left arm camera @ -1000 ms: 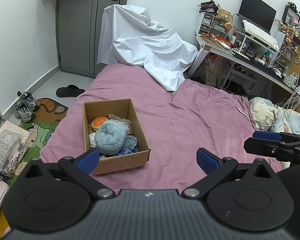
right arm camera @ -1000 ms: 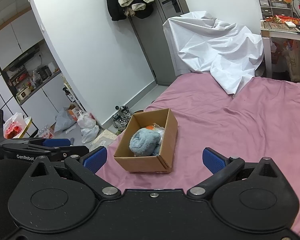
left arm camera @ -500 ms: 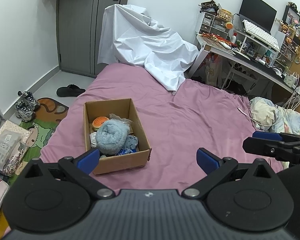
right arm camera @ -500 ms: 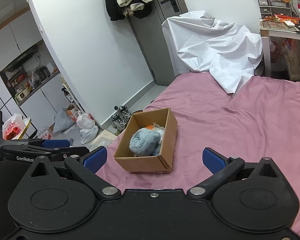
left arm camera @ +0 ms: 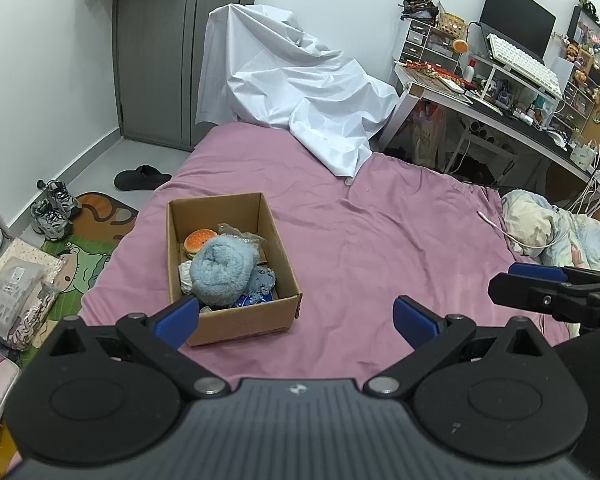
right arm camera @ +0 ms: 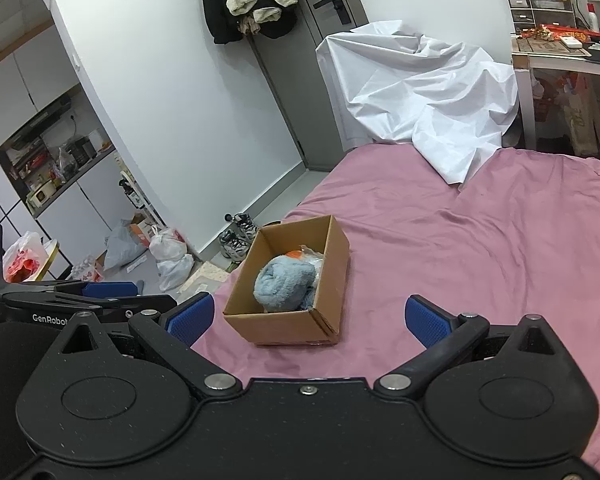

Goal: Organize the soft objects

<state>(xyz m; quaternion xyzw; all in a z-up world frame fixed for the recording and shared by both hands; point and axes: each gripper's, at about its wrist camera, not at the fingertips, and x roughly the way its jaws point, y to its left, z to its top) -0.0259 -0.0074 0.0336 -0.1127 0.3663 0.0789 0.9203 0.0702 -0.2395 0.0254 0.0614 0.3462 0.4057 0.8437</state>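
Observation:
An open cardboard box point(left arm camera: 285, 268) sits on the pink bed point(left arm camera: 380, 240) near its left edge; it also shows in the right wrist view point(right arm camera: 336, 268). In it lie a rolled fluffy blue towel point(left arm camera: 222, 270) point(right arm camera: 284, 284), a burger-shaped plush point(left arm camera: 199, 240), a clear plastic bag and small blue items. My left gripper point(left arm camera: 296, 318) is open and empty, held above the bed just in front of the box. My right gripper point(right arm camera: 310, 320) is open and empty, further right, also in front of the box; its fingers show in the left wrist view point(left arm camera: 540, 280).
A white sheet point(left arm camera: 300, 92) is draped at the far end of the bed. A cluttered desk point(left arm camera: 500, 96) stands at the right. A crumpled blanket point(left arm camera: 552, 232) and white cable lie at the bed's right. Shoes point(left arm camera: 54, 210), a mat and bags are on the floor at the left.
Both views have shifted only slightly; the right wrist view turned a little. The box and its contents have not moved. Both grippers stay open.

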